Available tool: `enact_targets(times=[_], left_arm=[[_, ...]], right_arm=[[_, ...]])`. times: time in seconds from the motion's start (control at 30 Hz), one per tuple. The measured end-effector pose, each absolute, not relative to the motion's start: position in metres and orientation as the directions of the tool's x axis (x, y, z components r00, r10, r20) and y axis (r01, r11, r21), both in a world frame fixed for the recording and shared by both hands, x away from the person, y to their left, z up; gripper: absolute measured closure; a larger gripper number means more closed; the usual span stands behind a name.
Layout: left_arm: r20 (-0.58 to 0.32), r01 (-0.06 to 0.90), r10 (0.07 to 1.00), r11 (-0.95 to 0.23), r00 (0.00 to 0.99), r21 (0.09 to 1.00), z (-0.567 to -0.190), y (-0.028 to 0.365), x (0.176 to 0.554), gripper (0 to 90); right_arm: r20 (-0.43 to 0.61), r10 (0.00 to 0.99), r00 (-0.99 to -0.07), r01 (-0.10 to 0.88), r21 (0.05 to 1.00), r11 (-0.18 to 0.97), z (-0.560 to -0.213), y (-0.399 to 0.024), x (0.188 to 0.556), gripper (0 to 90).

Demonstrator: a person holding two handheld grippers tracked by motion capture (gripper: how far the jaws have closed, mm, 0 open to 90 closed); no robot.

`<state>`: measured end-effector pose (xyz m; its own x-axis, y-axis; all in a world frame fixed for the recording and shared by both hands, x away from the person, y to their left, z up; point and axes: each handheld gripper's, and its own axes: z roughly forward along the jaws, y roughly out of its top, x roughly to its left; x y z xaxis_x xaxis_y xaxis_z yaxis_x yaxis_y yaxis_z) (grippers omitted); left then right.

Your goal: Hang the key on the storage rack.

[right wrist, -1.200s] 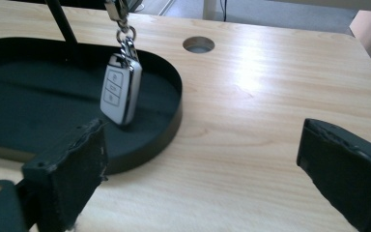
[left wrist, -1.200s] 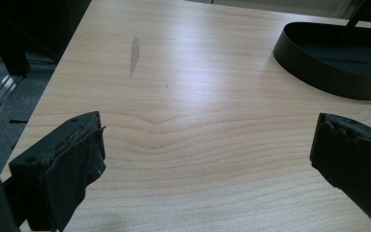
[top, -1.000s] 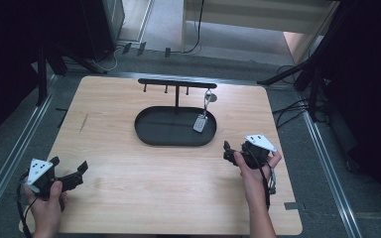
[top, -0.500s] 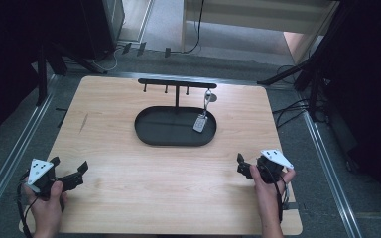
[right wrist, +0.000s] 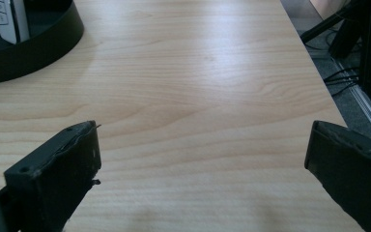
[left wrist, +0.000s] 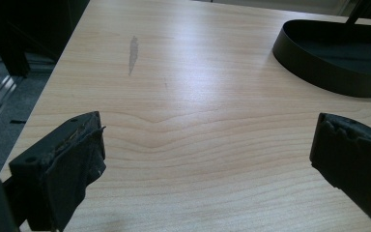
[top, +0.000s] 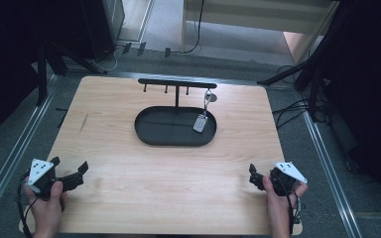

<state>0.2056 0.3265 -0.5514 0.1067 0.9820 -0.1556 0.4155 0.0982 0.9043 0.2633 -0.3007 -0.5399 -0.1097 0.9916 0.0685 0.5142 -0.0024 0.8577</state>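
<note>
At the desk's [top: 129, 148] near corners in the high view, left claw [top: 69, 176] and right claw [top: 258, 179] rest well apart from the black tray [top: 173, 139] holding a hanging remote [top: 200, 123]. In the left gripper view, spread jaws frame bare wood, tray [left wrist: 338, 77] far right. In the right gripper view, jaws spread, remote [right wrist: 12, 21] far left.

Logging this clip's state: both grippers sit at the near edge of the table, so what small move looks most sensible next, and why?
Probably none beyond resting. The key fob already hangs from the rack over the black tray. The left gripper and the right gripper both sit open, holding nothing, near the table's front corners.
</note>
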Motion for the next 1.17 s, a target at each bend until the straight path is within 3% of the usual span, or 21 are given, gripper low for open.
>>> enact_targets(times=[0.53, 0.97, 1.0, 1.07, 1.17], left_arm=[[-0.147, 0.418, 0.983, 0.089, 0.109, 0.904, -0.551, 0.326, 0.205, 0.0], [-0.146, 0.420, 0.983, 0.088, 0.109, 0.903, -0.551, 0.326, 0.205, 0.0], [-0.147, 0.420, 0.983, 0.088, 0.109, 0.903, -0.551, 0.326, 0.206, 0.0], [-0.147, 0.420, 0.983, 0.088, 0.109, 0.903, -0.551, 0.326, 0.206, 0.0], [-0.147, 0.420, 0.983, 0.088, 0.109, 0.903, -0.551, 0.326, 0.206, 0.0]], right_arm=[[0.093, 0.995, -0.044, 0.472, 0.879, -0.061, -0.546, -0.339, 0.233, 0.0], [0.063, 0.997, -0.038, 0.448, 0.893, -0.039, -0.546, -0.358, 0.212, 0.3], [0.065, 0.997, -0.032, 0.451, 0.892, -0.044, -0.546, -0.358, 0.212, 1.4], [0.047, 0.999, 0.020, 0.451, 0.891, -0.050, -0.546, -0.356, 0.212, 12.5], [0.009, 1.000, 0.026, 0.449, 0.893, -0.020, -0.546, -0.353, 0.212, 12.4]])
